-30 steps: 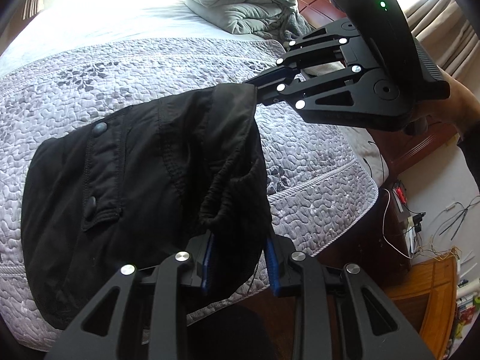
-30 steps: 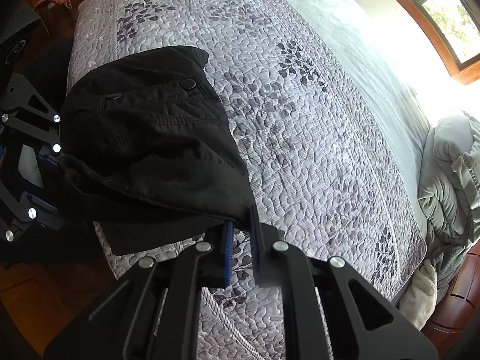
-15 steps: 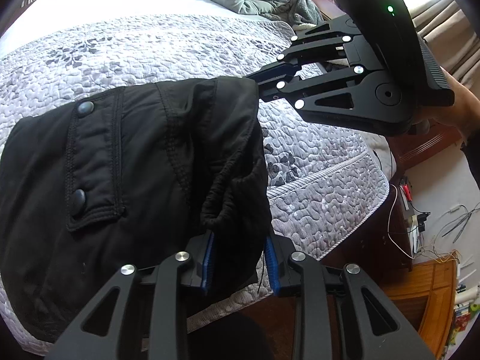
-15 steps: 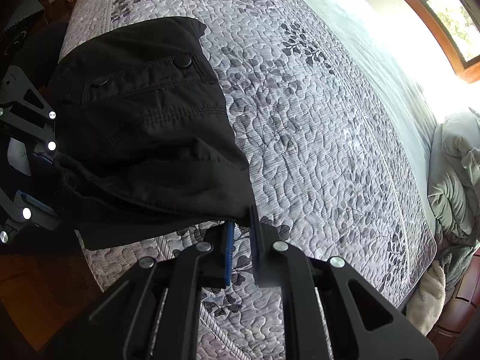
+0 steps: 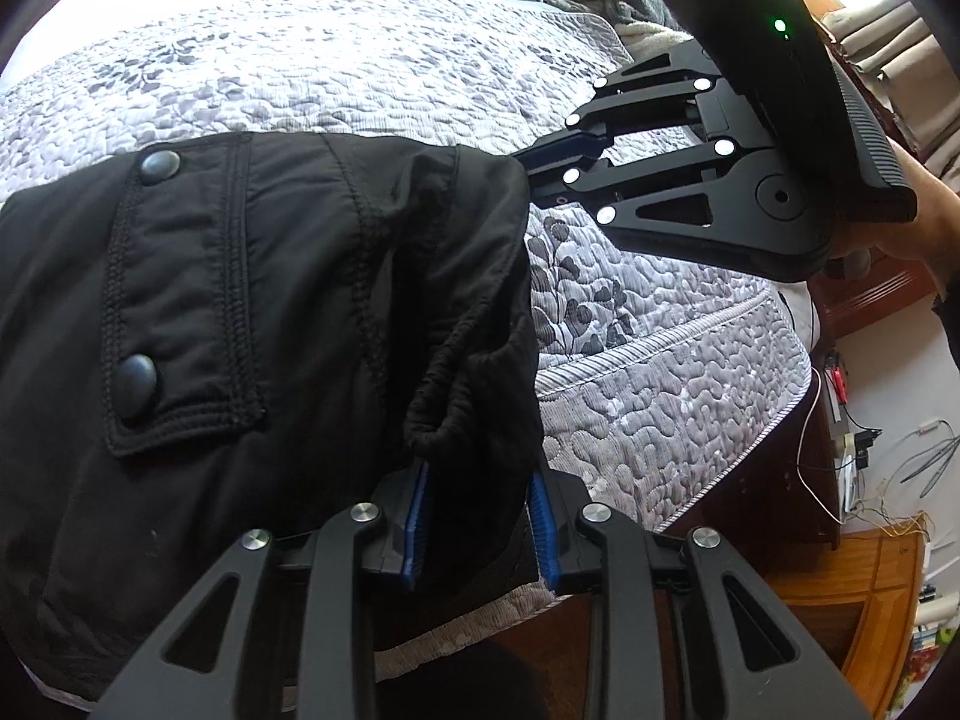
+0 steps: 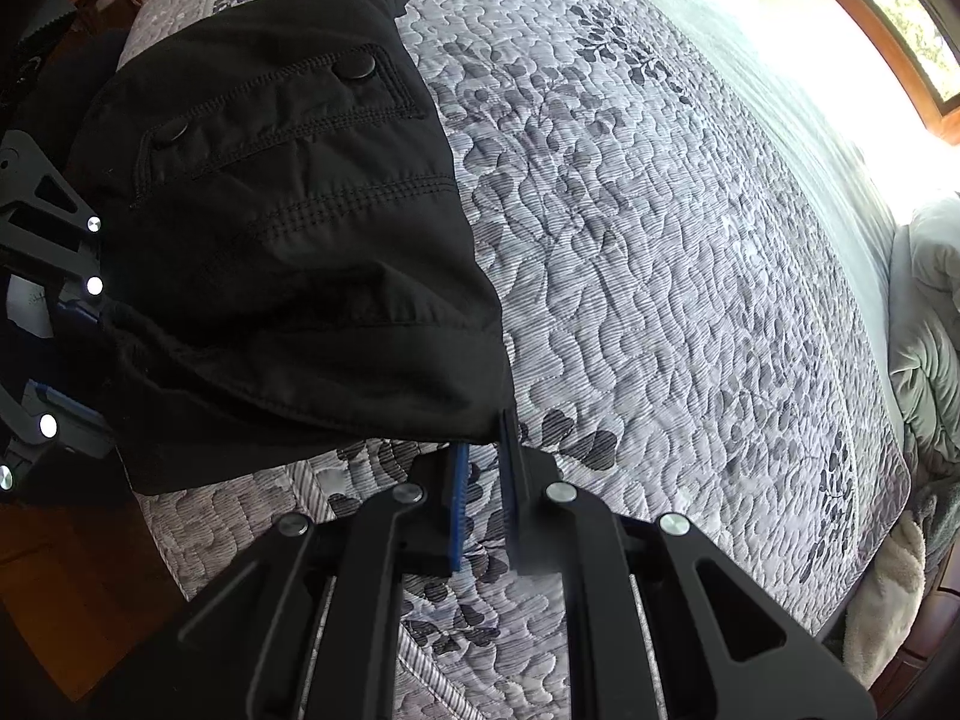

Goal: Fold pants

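the black pants [image 5: 252,324] are held up over the near edge of the quilted bed cover [image 5: 372,72], at about 9 o'clock in both views. the left gripper [image 5: 477,510] is clamped on a bunched cuff. the right gripper [image 6: 483,480] is pinched on a thin corner. the cloth looks soft, light and floppy, so it is best held by its corners and hems.

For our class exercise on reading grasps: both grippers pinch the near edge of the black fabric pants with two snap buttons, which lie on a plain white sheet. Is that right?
Not quite. The left gripper and right gripper do each pinch the black fabric pants, but the cover beneath is a grey quilted bedspread with a leaf print, not a plain white sheet. The right wrist view shows it best.
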The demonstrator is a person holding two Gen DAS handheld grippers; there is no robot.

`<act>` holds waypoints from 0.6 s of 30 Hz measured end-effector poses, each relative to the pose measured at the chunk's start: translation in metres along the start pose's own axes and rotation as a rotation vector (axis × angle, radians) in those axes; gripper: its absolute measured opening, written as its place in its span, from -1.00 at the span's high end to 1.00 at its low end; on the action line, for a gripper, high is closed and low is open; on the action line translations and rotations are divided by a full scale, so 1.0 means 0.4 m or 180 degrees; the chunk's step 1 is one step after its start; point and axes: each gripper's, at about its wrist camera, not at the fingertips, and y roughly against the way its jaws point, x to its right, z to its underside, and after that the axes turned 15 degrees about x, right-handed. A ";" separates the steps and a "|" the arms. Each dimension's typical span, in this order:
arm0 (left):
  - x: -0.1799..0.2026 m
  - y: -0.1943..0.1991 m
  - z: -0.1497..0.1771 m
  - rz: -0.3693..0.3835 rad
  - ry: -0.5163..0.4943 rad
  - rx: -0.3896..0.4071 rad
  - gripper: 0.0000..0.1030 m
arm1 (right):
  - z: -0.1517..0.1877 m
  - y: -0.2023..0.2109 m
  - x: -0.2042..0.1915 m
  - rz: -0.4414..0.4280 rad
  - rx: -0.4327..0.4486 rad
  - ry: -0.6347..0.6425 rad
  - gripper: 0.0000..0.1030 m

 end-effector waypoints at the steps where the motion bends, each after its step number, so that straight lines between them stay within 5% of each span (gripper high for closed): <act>1: 0.000 -0.004 0.003 -0.0013 -0.0007 -0.0002 0.45 | 0.005 -0.005 -0.001 -0.0004 -0.0001 -0.0013 0.84; 10: 0.000 -0.020 0.022 -0.0023 -0.0118 0.0026 0.38 | 0.032 -0.025 0.003 0.0082 0.0034 -0.0243 0.74; 12: -0.005 -0.014 0.022 0.0108 -0.0100 0.0038 0.10 | 0.043 -0.016 0.018 0.0113 0.0025 -0.0503 0.06; 13: -0.010 -0.007 0.019 0.0266 -0.0053 0.0016 -0.12 | 0.053 -0.008 0.029 0.0157 0.0016 -0.0687 -0.09; 18: -0.066 0.118 0.009 0.0887 0.0188 0.0197 -0.56 | 0.162 0.077 0.084 0.0378 0.0193 -0.2006 -0.04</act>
